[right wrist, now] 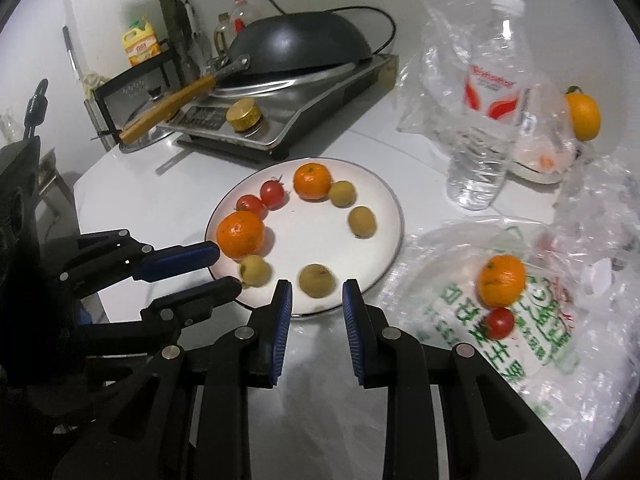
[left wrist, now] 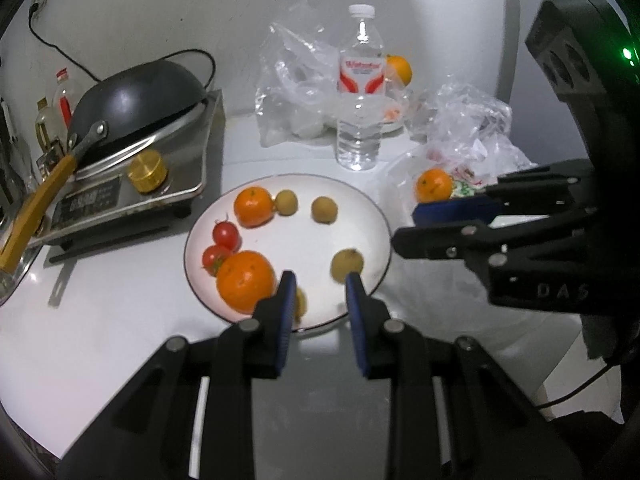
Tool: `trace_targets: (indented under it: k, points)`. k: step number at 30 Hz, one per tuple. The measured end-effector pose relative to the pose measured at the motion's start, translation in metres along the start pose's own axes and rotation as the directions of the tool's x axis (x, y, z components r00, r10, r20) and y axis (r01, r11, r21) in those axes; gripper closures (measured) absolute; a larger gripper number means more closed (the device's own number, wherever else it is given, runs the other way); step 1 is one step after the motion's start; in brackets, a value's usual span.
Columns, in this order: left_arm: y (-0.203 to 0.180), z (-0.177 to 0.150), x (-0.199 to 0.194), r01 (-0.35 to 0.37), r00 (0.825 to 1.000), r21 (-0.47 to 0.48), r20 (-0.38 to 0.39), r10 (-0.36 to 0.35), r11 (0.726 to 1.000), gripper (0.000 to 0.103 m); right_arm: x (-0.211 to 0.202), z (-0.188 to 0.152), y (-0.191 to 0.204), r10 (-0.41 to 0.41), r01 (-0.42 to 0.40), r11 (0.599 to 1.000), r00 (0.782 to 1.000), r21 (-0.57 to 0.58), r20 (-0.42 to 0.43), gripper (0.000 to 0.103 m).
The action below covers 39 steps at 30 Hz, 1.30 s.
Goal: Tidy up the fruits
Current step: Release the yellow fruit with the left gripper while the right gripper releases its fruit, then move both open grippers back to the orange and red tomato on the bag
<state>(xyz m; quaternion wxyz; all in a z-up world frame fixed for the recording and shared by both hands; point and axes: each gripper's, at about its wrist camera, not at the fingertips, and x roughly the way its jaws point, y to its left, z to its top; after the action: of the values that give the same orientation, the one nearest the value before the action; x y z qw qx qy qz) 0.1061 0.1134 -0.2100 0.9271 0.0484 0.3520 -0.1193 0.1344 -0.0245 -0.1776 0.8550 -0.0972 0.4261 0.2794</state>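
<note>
**Both grippers empty over the near rim of the plate**

I have the left gripper (left wrist: 318, 280) and the right gripper (right wrist: 316, 290) side by side at the near edge of the white plate (right wrist: 384, 192). Each has its blue pads drawn in to a narrow gap with nothing between them; I read both as closed and empty. In the right wrist view the left gripper comes in from the left with its tips at the plate's rim, just beside one small brown fruit (right wrist: 255, 269).

On the plate I count two oranges (right wrist: 241, 235) (right wrist: 312, 181), two tomatoes (right wrist: 273, 194) (right wrist: 250, 205) next to each other between them, and four brown fruits spaced around the right and near side (right wrist: 342, 193) (right wrist: 362, 222) (right wrist: 317, 280).

To the right of the plate, a printed plastic bag (right wrist: 532, 320) lies flat with a third orange (right wrist: 502, 280) and a tomato (right wrist: 500, 322) on it, the tomato just beside the orange. Behind it stands a water bottle (right wrist: 490, 92) among clear crumpled bags, with a fourth orange (right wrist: 583, 116) further back against the wall.

At the back left, an upturned wok (right wrist: 304, 46) with a wooden handle rests on a steel cooker (right wrist: 320, 112).
</note>
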Motion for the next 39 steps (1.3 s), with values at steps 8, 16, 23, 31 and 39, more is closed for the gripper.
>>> trace_targets:
  k: [8, 16, 23, 31, 39]
  points:
    - [-0.016, 0.01, -0.002, 0.0, 1.0, 0.0, 0.02, 0.0, 1.0, 0.07, -0.021, -0.01, -0.021, -0.026, 0.026, 0.999, 0.999, 0.025, 0.028, 0.075]
    - [-0.034, 0.023, -0.006, 0.007, 0.998, 0.009, 0.062, -0.007, 1.0, 0.058, -0.035, -0.021, -0.047, -0.044, 0.04, 0.997, 0.998, 0.069, 0.05, 0.075]
    - [-0.052, 0.033, 0.001, 0.017, 0.998, 0.035, 0.062, -0.019, 0.999, 0.057, -0.039, -0.03, -0.072, -0.053, 0.047, 0.993, 0.997, 0.109, 0.052, 0.075]
    - [-0.072, 0.041, 0.015, 0.035, 0.998, 0.061, 0.042, -0.037, 0.998, 0.057, -0.036, -0.035, -0.097, -0.055, 0.048, 0.989, 0.997, 0.142, 0.048, 0.075]
    - [-0.084, 0.049, 0.031, 0.048, 0.998, 0.078, 0.025, -0.05, 0.996, 0.057, -0.027, -0.038, -0.115, -0.055, 0.049, 0.986, 0.998, 0.16, 0.037, 0.075]
